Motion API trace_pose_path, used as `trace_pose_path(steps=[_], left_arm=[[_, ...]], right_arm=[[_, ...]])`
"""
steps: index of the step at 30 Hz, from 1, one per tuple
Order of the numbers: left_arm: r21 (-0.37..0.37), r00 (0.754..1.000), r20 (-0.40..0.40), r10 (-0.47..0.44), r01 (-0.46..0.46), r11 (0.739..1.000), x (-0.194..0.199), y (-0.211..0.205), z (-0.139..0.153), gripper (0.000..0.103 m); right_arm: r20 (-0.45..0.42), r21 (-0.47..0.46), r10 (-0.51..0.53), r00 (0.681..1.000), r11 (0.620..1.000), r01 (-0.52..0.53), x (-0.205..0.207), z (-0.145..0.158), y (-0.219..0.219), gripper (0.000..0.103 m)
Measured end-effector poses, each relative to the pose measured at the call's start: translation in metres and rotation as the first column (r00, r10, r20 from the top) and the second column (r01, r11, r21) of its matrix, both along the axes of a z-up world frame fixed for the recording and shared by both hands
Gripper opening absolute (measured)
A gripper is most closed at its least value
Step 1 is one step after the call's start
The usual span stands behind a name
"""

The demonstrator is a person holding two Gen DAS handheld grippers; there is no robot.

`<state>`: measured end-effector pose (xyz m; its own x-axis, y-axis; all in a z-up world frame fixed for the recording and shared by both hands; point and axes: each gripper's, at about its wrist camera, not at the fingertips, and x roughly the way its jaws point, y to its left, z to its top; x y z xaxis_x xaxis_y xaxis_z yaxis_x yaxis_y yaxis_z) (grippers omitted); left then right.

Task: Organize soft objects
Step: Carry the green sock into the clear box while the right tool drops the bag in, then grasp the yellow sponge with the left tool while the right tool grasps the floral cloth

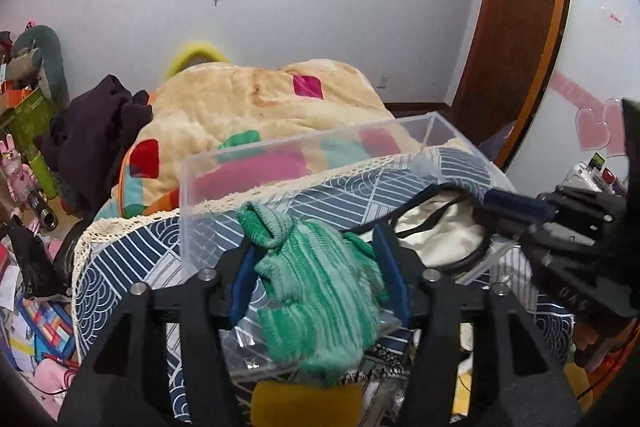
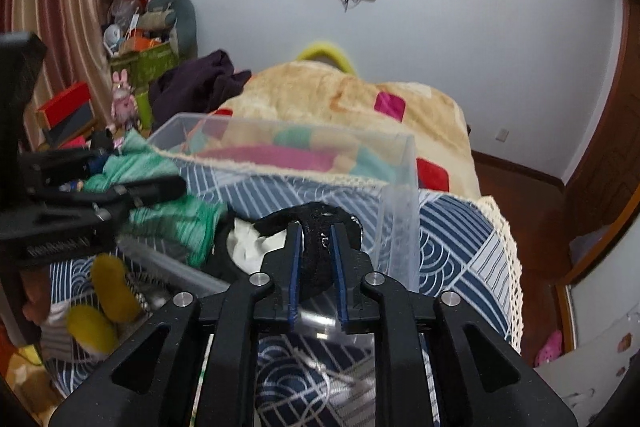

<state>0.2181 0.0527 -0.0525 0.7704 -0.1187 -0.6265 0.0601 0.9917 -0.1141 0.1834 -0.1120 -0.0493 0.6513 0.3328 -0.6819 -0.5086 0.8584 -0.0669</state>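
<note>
A clear plastic box (image 1: 304,163) (image 2: 400,195) stands on a blue patterned cloth. My left gripper (image 1: 316,247) is shut on a green knitted garment (image 1: 316,287) that hangs over the box's near wall; the garment also shows in the right wrist view (image 2: 168,215). My right gripper (image 2: 316,231) (image 1: 516,205) is shut on the black trim (image 2: 316,255) of a white and black garment (image 1: 440,231) (image 2: 248,239) that lies inside the box.
A blue patterned cloth (image 1: 132,267) (image 2: 456,239) with a lace edge covers the surface. A beige quilt (image 1: 248,107) and dark clothes (image 1: 92,135) lie behind. Yellow soft items (image 2: 108,303) lie beside the box. A wooden door (image 1: 516,27) is at right, clutter at left.
</note>
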Motion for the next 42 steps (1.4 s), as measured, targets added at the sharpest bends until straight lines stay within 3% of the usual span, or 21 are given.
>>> trace_pose_path(steps=[5,10,12,20,24,36,40,42], left_arm=[[-0.007,0.999,0.051,0.001,0.000,1.000,-0.021,0.002,0.021,0.074],[-0.005,0.995,0.095,0.011,-0.010,1.000,-0.046,0.001,0.039,0.094],[-0.001,0.994,0.111,0.019,-0.019,1.000,-0.056,0.000,0.043,0.099],[0.046,0.994,0.106,0.031,-0.036,0.998,-0.093,-0.003,0.029,0.101],[0.059,0.997,0.062,0.041,-0.044,0.997,-0.104,0.001,0.008,0.101],[0.004,0.992,-0.104,0.068,-0.068,0.998,-0.091,0.012,-0.059,0.101],[-0.008,0.992,-0.108,0.062,-0.063,0.998,-0.086,0.010,-0.066,0.100],[-0.021,0.993,-0.109,0.050,-0.053,0.998,-0.083,0.009,-0.068,0.092]], right_arm=[[0.029,0.017,0.006,1.000,1.000,-0.006,-0.012,0.012,-0.006,0.053],[0.091,0.067,0.010,0.996,0.998,-0.016,-0.032,0.032,-0.014,0.072],[0.116,0.096,0.008,0.993,0.995,-0.019,-0.039,0.038,-0.017,0.086],[0.101,0.152,0.032,0.994,0.987,-0.047,-0.059,0.034,-0.018,0.096],[0.062,0.142,0.050,0.997,0.988,-0.058,-0.065,0.017,-0.009,0.096],[-0.083,0.153,0.093,0.992,0.985,-0.079,-0.063,-0.031,0.010,0.095],[-0.113,0.164,0.101,0.988,0.983,-0.082,-0.061,-0.036,0.013,0.076],[-0.133,0.169,0.102,0.986,0.982,-0.079,-0.058,-0.039,0.012,0.068]])
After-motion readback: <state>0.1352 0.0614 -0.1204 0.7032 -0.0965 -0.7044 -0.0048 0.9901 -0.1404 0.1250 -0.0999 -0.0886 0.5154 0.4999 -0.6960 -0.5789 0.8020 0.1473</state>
